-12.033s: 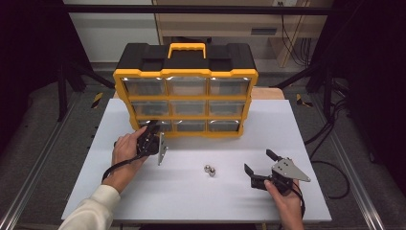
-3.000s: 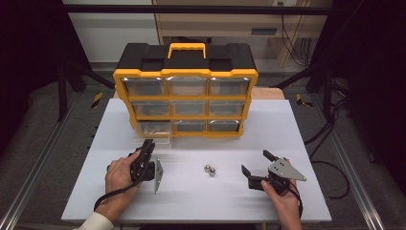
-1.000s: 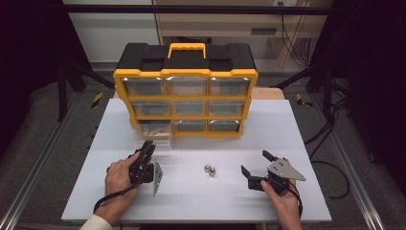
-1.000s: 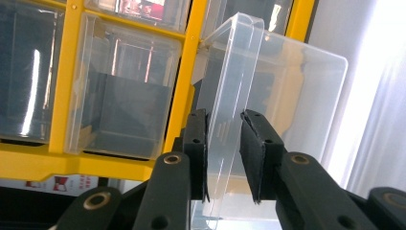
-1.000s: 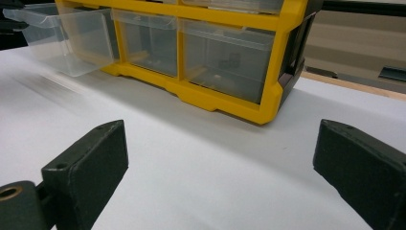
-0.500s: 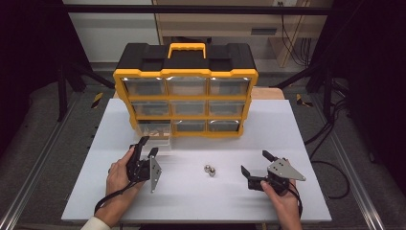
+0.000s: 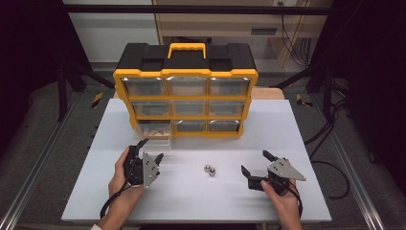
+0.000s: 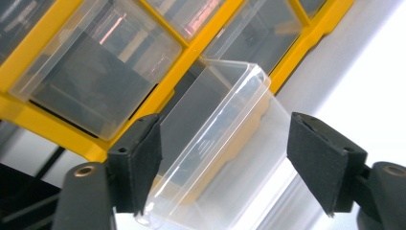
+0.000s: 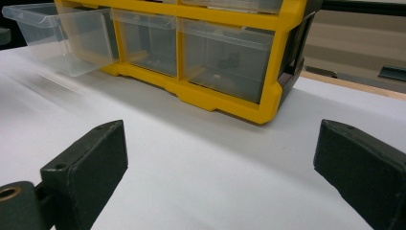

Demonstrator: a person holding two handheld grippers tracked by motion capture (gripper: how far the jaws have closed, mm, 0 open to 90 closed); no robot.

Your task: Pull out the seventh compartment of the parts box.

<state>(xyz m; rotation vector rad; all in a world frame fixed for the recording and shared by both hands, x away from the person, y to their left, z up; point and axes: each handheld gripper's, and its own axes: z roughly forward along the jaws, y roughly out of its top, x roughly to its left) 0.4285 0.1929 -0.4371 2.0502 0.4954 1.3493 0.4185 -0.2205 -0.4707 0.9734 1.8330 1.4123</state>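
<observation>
Widened within the last second: jaws of the left gripper (image 7: 151, 148), nearly pinched a moment ago, just been opening and now set well apart. Straddling the front corner of the clear drawer (image 7: 157, 134) in the left gripper view, pads off the plastic on both sides, so gripping nothing. Pulled partway out of the bottom-left bay of the yellow-and-black organizer (image 7: 186, 76), back end inside the frame, front end over the white table (image 7: 297, 143), same place as a second ago. Something small and brownish inside, too blurred to name.

Resting low on the table at the person's right, the right gripper (image 7: 254, 162): jaws wide apart on nothing, looking toward the organizer's bottom row, no shift from the earlier frames. Between the two grippers, two small metal pieces (image 7: 209, 170) lying close together on the table, untouched.

On handling, by judgement only: probably light, thin-walled and stiff enough to slide, yet likely to flex or crack under a hard squeeze. Smooth and glossy, so apt to slip from flat pads. Best taken at the front wall or its raised lip, one pad inside and one outside, with a modest squeeze. Better to push or pull straight along the bay, since a sideways load would likely jam it in the frame. Worth keeping level, to avoid spilling the contents.
</observation>
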